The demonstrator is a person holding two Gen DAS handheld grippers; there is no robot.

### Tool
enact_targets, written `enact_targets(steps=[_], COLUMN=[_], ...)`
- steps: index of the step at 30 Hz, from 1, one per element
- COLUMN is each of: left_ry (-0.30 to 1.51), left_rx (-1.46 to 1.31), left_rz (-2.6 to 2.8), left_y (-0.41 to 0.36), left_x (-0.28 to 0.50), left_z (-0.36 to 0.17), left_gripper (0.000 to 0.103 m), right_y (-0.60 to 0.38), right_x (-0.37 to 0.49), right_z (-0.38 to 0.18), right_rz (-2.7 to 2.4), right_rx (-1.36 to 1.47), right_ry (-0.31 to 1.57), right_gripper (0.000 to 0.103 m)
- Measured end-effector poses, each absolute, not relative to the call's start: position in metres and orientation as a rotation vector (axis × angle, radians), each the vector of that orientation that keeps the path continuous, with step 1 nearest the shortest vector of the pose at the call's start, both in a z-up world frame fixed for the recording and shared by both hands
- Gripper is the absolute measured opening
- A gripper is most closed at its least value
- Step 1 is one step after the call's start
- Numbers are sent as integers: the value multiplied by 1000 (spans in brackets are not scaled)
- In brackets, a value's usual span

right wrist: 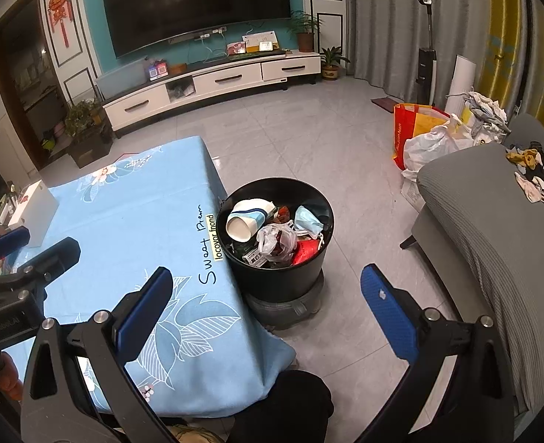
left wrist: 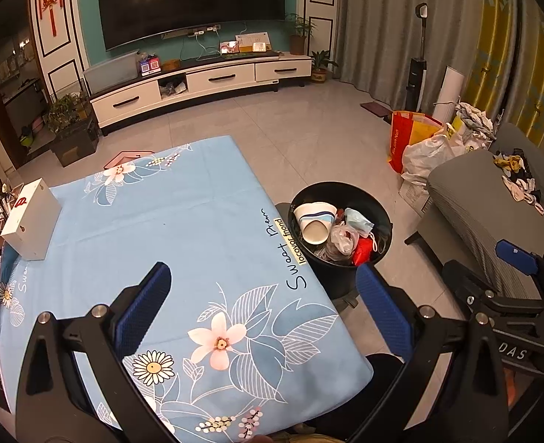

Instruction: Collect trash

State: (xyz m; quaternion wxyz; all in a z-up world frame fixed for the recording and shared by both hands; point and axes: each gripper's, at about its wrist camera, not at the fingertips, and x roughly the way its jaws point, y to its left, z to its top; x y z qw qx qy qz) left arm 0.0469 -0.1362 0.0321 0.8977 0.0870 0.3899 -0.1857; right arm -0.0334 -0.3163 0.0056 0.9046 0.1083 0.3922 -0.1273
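Observation:
A black round trash bin (left wrist: pixel 382 221) (right wrist: pixel 320 203) stands on the floor at the table's right edge. It holds a white paper cup (left wrist: pixel 314 223) (right wrist: pixel 247 219), a blue face mask (left wrist: pixel 358 217) (right wrist: pixel 307 223), a crumpled plastic bag (right wrist: pixel 275 240) and red wrappers (right wrist: pixel 307 249). My left gripper (left wrist: pixel 268 313) is open and empty above the blue floral tablecloth (left wrist: pixel 168 221) (right wrist: pixel 135 221). My right gripper (right wrist: pixel 268 313) is open and empty above the table's corner and the floor, near the bin. The right gripper also shows at the right of the left wrist view (left wrist: pixel 519 277).
A white box (left wrist: pixel 31 221) (right wrist: pixel 35 210) sits at the table's far left. A grey sofa (left wrist: pixel 493 221) (right wrist: pixel 493 229) with loose socks is on the right. Full bags (left wrist: pixel 427 144) (right wrist: pixel 427 136) stand on the floor behind it. A TV cabinet (left wrist: pixel 205 81) lines the far wall.

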Motion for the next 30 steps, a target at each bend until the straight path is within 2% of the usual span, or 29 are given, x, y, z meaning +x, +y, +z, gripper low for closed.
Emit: enact_targets(steps=[30], left_ry=[803], left_rx=[185], left_rz=[-381], left_y=[-141], left_x=[45], left_z=[30], left_gripper=[100], right_y=[-315], right_x=[-32], right_z=[5], right_rz=[-261], right_rx=[224], right_ry=[812], right_gripper=[100])
